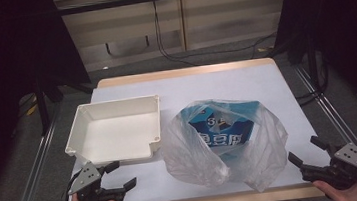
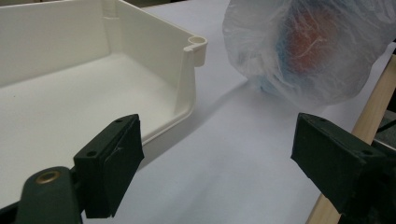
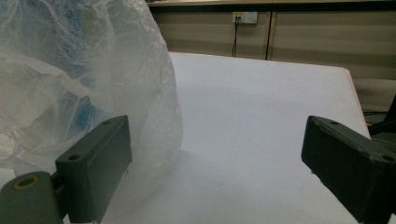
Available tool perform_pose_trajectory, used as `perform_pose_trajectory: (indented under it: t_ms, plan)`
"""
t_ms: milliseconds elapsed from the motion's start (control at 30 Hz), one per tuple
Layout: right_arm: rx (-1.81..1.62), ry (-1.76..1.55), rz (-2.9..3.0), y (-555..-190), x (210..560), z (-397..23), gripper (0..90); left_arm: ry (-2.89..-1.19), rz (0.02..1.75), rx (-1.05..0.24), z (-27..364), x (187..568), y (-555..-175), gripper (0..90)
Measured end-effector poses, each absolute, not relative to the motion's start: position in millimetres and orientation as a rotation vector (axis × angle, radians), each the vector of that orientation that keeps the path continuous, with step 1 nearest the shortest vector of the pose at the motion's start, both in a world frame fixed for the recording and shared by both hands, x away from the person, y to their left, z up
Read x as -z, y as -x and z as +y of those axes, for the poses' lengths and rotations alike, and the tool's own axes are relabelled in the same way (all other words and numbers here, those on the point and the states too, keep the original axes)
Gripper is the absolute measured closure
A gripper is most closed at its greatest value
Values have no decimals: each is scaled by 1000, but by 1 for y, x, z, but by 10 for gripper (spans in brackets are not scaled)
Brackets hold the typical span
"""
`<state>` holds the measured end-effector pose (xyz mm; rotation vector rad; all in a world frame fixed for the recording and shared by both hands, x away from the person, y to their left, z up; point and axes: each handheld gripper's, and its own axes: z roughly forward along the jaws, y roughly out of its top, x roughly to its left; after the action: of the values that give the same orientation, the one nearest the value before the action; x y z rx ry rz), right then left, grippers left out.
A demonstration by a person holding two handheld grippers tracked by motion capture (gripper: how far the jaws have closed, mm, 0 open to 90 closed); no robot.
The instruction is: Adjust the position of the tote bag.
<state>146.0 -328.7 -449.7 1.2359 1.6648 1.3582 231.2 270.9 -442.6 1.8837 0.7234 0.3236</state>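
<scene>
While both the left gripper (image 1: 117, 175) and right gripper (image 1: 303, 150) rest with jaws apart, a crinkled clear bag (image 1: 224, 143) holds a blue packet (image 1: 222, 126) beside a white tray (image 1: 114, 130).

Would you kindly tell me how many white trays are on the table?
1: the white tray sits on the table's left half, beside the plastic bag, just ahead of the left gripper.
</scene>
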Motion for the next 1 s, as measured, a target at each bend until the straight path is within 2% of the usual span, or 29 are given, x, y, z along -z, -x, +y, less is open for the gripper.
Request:
perform_pose_trajectory:
  t_ms: [167,400,433,533,600,767,867,933,1000]
  plan:
    - [-1350,-1238,1672,-146,448,-327,66,-1882,732,-325,270,443,-231,142]
    - [-1396,-1223,1677,-143,446,-330,133,-1866,733,-320,270,444,-233,151]
    - [-1408,-1214,1675,-141,444,-331,181,-1886,734,-310,269,444,-234,164]
    - [-1443,-1220,1664,-138,439,-331,219,-1901,754,-269,266,445,-234,167]
    - [-1470,-1216,1666,-134,437,-331,275,-1902,742,-259,264,445,-234,197]
    - [-1512,-1187,1742,-126,429,-332,397,-1901,686,-221,257,442,-230,198]
    - [-1538,-1163,1779,-123,425,-328,447,-1890,668,-167,257,440,-227,211]
    - [-1553,-1139,1804,-121,423,-325,481,-1893,660,-139,257,439,-226,259]
    - [-1567,-1128,1817,-117,421,-322,502,-1906,636,-136,257,438,-224,258]
